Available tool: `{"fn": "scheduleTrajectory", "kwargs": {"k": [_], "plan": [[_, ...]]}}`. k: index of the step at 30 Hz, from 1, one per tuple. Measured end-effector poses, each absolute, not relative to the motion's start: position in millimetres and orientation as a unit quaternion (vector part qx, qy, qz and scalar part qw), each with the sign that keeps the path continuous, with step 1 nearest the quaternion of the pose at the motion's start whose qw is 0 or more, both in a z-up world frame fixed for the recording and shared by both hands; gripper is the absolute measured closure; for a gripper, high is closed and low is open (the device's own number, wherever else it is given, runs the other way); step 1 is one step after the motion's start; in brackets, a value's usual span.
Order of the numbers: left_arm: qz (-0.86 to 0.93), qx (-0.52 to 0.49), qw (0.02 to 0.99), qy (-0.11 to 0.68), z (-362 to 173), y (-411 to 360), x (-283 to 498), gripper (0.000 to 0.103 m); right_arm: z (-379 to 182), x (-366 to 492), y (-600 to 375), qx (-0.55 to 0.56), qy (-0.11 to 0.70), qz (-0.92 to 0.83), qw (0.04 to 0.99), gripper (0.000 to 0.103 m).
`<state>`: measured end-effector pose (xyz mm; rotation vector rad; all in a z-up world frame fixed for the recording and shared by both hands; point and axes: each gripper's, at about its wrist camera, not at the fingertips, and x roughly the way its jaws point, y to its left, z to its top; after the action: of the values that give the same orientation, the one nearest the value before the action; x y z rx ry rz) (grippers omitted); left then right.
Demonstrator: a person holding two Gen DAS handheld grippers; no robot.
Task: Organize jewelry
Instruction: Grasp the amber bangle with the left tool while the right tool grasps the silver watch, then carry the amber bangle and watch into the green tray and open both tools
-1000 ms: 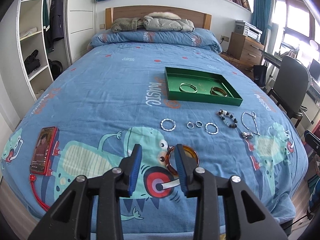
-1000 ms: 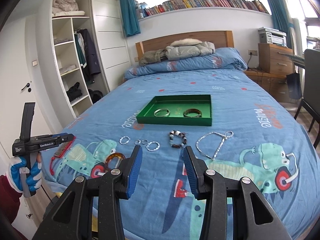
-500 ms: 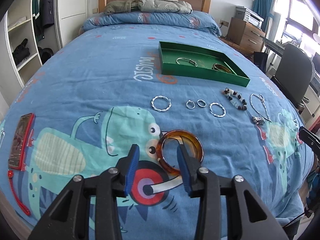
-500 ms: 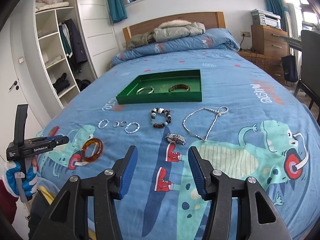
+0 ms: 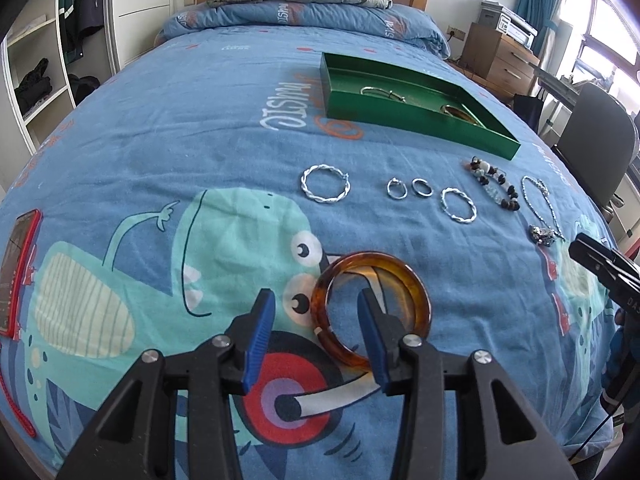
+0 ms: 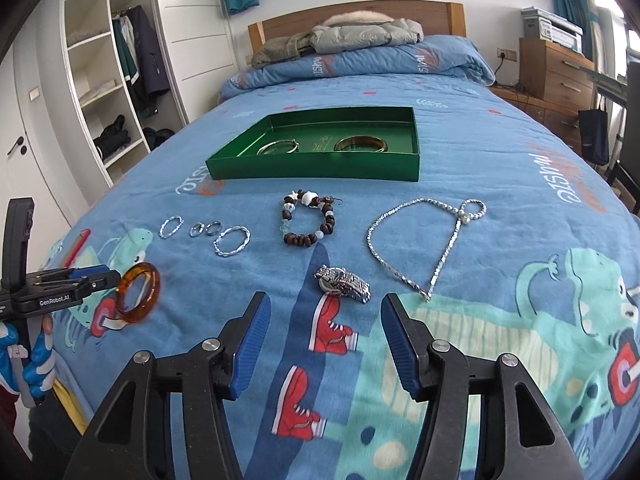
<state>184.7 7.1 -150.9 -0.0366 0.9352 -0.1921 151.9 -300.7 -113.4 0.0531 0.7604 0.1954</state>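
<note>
An amber bangle [image 5: 370, 304] lies on the blue bedspread; it also shows in the right wrist view [image 6: 138, 292]. My left gripper [image 5: 316, 316] is open, its right finger inside the bangle's ring, its left finger outside. My right gripper [image 6: 324, 328] is open and empty, just short of a silver clump of chain [image 6: 343, 283]. A green tray [image 6: 312, 160] farther back holds two bangles. Silver rings [image 5: 325, 183], a bead bracelet [image 6: 308, 218] and a silver necklace [image 6: 424, 236] lie in a row before it.
A red phone [image 5: 18, 272] lies at the bed's left edge. Pillows and jackets [image 6: 340, 38] are at the headboard. A wardrobe [image 6: 104, 80] stands left, a wooden dresser [image 6: 560, 72] and a chair [image 5: 596, 136] right.
Both grippers have moved forward and down toward the bed. My left gripper has closed in on the amber bangle, with one finger now inside its ring. My right gripper has neared the silver clump.
</note>
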Motion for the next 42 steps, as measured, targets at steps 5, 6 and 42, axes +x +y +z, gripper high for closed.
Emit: {"fn": "scheduleTrajectory", "kwargs": {"k": [5,6,42], "plan": [[-0.092,-0.017,0.884,0.458,-157,5,187,0.062,-120,172,-299,-0.017,0.376,0.120,0.919,0.046],[-0.092,-0.017,0.884,0.459,-158,5,187,0.062,-121,174,-299,-0.027,0.378,0.126,0.917,0.048],[-0.053,0.008,0.884,0.465,-161,-16,188,0.094,-128,156,-305,-0.024,0.400,0.198,0.894,0.092]]}}
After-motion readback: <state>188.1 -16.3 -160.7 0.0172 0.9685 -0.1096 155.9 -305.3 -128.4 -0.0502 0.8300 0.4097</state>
